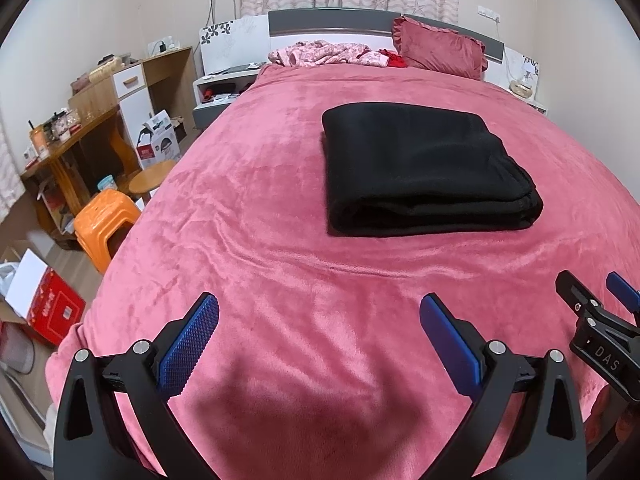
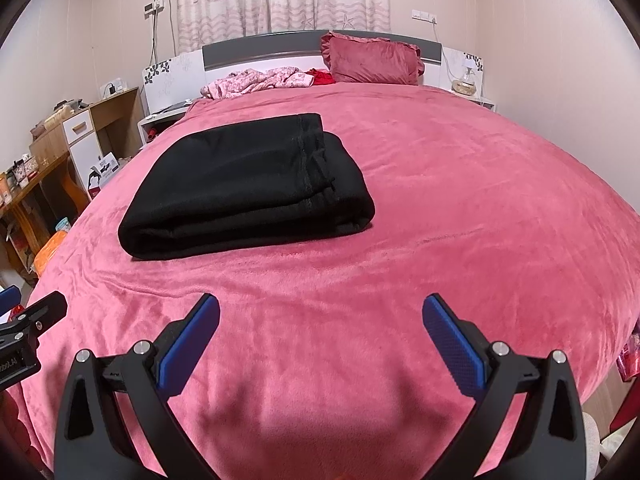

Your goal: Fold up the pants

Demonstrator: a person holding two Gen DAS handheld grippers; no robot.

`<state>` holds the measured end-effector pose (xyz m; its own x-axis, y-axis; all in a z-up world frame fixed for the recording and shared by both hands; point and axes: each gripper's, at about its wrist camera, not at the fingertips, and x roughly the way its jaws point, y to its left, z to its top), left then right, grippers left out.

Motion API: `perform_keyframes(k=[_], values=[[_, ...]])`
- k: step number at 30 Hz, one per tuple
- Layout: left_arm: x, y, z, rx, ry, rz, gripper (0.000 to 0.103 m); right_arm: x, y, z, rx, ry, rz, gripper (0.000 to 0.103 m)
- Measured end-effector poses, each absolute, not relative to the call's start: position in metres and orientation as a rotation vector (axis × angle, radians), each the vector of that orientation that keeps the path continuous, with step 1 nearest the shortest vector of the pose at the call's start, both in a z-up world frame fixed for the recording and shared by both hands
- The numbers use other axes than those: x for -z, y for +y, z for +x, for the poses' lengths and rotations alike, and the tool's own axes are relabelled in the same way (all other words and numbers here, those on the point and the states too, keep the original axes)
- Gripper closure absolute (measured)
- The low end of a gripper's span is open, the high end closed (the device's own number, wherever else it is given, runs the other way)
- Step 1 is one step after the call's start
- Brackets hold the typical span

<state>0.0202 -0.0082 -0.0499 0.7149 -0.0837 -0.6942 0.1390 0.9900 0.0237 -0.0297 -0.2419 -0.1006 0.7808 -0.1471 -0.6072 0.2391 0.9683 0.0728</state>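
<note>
Left tongs (image 1: pixel 319 316) and right tongs (image 2: pixel 320 316) gape apart, empty; folded black pants (image 1: pixel 424 168) hide their inner layers.

Both wrist views face headboard (image 1: pixel 336 20), sharing bed (image 2: pixel 460 200).

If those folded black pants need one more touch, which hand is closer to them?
Probably the left. The pants lie almost straight ahead of the left gripper, while from the right gripper they sit off to its left. Both hover open over the blanket, apart from the pants, so the difference is slight.
</note>
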Motion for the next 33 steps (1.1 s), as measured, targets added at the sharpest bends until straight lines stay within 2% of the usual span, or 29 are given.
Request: perform_keyframes(k=[33], values=[[0.0567, -0.0071, 0.0243, 0.118, 0.797, 0.069, 0.003, 0.1088, -0.2464, -0.0252, 0.201, 0.68, 0.169, 0.002]])
